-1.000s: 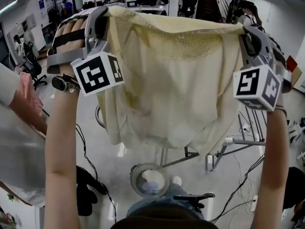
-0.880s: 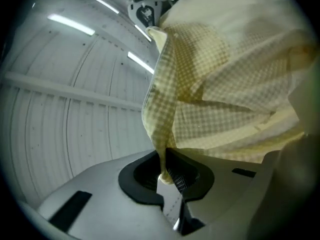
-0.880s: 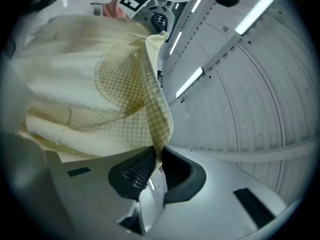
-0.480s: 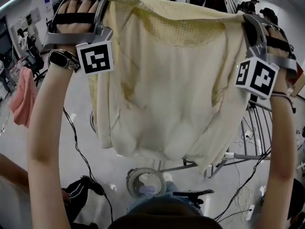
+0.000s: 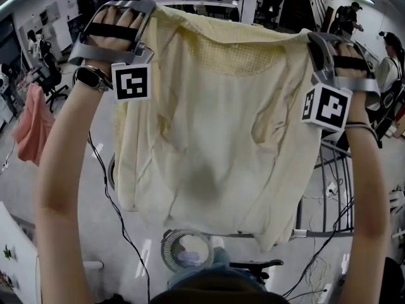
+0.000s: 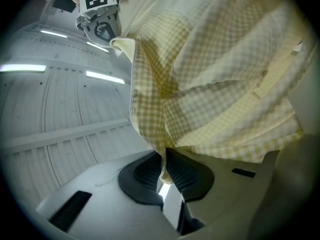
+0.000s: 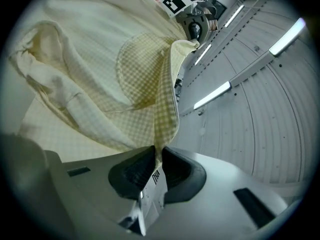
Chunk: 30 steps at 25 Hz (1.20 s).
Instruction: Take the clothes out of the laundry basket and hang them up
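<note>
A pale yellow checked shirt hangs spread out in front of me, held up high by its two top corners. My left gripper is shut on the shirt's left shoulder edge; the fabric is pinched between the dark pads. My right gripper is shut on the opposite shoulder edge, cloth clamped between its pads. Each gripper view shows the other gripper at the far end of the shirt. A round laundry basket stands on the floor below the shirt's hem.
A metal drying rack stands at the right behind the shirt. A pink garment hangs at the far left. Cables trail across the floor. People and desks fill the room's far side.
Both grippers have carried the stretched shirt sideways and a little lower. The pink garment now shows further off at the left and the rack has come closer at the right.
</note>
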{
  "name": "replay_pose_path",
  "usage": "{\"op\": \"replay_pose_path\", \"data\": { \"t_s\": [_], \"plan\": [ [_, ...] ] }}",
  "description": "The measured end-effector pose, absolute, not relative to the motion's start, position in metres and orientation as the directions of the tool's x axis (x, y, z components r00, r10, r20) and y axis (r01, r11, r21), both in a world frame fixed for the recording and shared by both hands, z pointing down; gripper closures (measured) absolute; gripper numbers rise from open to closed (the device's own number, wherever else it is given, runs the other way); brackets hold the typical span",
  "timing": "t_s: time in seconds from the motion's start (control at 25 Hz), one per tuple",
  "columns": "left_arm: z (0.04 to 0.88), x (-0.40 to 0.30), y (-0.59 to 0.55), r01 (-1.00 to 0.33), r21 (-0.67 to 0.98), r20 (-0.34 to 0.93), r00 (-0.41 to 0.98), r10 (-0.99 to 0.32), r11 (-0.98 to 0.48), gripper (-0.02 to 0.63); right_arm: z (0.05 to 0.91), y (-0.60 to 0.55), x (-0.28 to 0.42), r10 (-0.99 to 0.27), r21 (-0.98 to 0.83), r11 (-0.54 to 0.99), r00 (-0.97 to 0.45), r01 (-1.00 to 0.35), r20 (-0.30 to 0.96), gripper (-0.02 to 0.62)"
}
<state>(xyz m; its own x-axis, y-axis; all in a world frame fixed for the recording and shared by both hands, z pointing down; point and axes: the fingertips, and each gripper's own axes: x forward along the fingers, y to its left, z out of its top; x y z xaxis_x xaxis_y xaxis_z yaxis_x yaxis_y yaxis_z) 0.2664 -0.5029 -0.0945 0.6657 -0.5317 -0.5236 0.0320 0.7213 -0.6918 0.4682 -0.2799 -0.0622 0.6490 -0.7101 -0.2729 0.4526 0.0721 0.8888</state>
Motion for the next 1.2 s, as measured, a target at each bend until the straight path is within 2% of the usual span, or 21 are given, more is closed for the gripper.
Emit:
{"op": "replay_pose_path", "data": {
  "t_s": [0.52, 0.76, 1.2],
  "plan": [
    [0.052, 0.348, -0.566, 0.266, -0.786, -0.249, 0.691, -0.679, 0.559, 0.581, 0.091, -0.332, 0.538, -0.741, 0.929, 0.251, 0.671, 0.273, 0.003, 0.552],
    [0.114, 0.377, -0.585, 0.346, -0.810, -0.131, 0.681, -0.720, 0.474, 0.580, 0.149, -0.356, 0.553, -0.766, 0.955, 0.266, 0.630, 0.134, 0.125, 0.552],
    [0.220, 0.413, -0.618, 0.459, -0.827, 0.057, 0.644, -0.763, 0.326, 0.580, 0.259, -0.376, 0.598, -0.693, 0.898, 0.438, 0.645, 0.022, 0.322, 0.552]
  ]
}}
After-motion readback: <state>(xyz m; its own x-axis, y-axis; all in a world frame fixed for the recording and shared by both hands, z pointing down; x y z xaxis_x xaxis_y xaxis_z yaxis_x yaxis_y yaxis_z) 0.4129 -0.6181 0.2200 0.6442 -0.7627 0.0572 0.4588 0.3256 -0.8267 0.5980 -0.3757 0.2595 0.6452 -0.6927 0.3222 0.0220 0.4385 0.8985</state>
